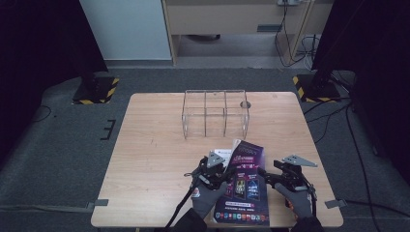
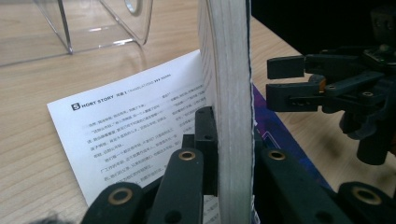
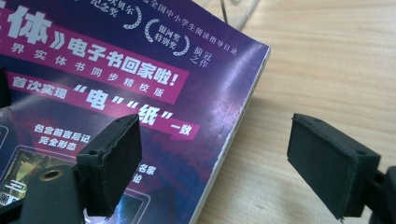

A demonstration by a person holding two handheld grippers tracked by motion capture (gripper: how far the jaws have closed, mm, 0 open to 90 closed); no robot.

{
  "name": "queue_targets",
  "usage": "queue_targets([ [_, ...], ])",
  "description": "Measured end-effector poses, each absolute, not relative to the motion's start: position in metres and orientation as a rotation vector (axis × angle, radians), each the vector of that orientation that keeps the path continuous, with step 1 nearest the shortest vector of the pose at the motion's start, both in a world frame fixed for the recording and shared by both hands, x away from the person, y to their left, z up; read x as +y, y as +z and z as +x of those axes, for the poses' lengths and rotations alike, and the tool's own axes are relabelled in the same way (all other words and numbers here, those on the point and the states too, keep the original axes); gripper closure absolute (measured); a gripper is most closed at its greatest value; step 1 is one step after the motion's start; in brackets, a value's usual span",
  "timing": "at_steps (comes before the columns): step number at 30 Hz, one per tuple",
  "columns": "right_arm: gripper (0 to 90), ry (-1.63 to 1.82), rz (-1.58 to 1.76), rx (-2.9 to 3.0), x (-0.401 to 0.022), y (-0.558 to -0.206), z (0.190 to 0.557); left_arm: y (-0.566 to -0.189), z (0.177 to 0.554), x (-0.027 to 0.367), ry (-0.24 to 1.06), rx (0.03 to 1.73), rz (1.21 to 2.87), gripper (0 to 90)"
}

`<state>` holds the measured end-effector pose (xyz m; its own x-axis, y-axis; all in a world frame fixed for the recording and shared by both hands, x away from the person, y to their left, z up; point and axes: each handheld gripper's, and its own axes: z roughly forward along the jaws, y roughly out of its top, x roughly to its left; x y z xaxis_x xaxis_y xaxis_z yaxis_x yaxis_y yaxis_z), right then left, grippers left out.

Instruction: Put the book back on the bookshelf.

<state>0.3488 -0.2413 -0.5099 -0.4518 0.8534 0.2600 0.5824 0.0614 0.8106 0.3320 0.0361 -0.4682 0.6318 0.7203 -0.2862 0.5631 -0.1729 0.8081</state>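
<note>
Two grippers work a purple magazine [image 1: 244, 186] near the counter's [image 1: 154, 145] front edge: left gripper [image 2: 229, 140] pinches the limp, lifted page stack, best held near the spine; right gripper [image 3: 229, 163] jaws spread beside it.

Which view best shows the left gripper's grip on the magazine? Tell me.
The left gripper view: its jaws clamp the magazine's raised page block edge-on. The high view shows the left gripper small; the right gripper view shows the purple cover.
</note>
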Motion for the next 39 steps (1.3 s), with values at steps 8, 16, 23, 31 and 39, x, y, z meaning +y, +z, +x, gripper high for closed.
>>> queue_targets([
  [8, 15.2, 1.449, 1.417, 2.058, -0.243, -0.502, 0.351, -0.458, 0.325, 0.047, 0.210, 1.005, 1.824, 83.1],
  [16, 15.9, 1.537, 1.410, 2.099, -0.237, -0.502, 0.356, -0.446, 0.319, 0.057, 0.223, 0.981, 1.789, 83.2],
  [23, 17.7, 1.610, 1.381, 2.126, -0.227, -0.501, 0.360, -0.439, 0.314, 0.062, 0.236, 0.960, 1.756, 83.2],
  [31, 17.6, 1.693, 1.385, 2.157, -0.217, -0.505, 0.367, -0.435, 0.311, 0.065, 0.245, 0.949, 1.744, 83.2],
  [39, 17.7, 1.748, 1.383, 2.193, -0.209, -0.508, 0.370, -0.434, 0.311, 0.066, 0.248, 0.945, 1.736, 83.2],
])
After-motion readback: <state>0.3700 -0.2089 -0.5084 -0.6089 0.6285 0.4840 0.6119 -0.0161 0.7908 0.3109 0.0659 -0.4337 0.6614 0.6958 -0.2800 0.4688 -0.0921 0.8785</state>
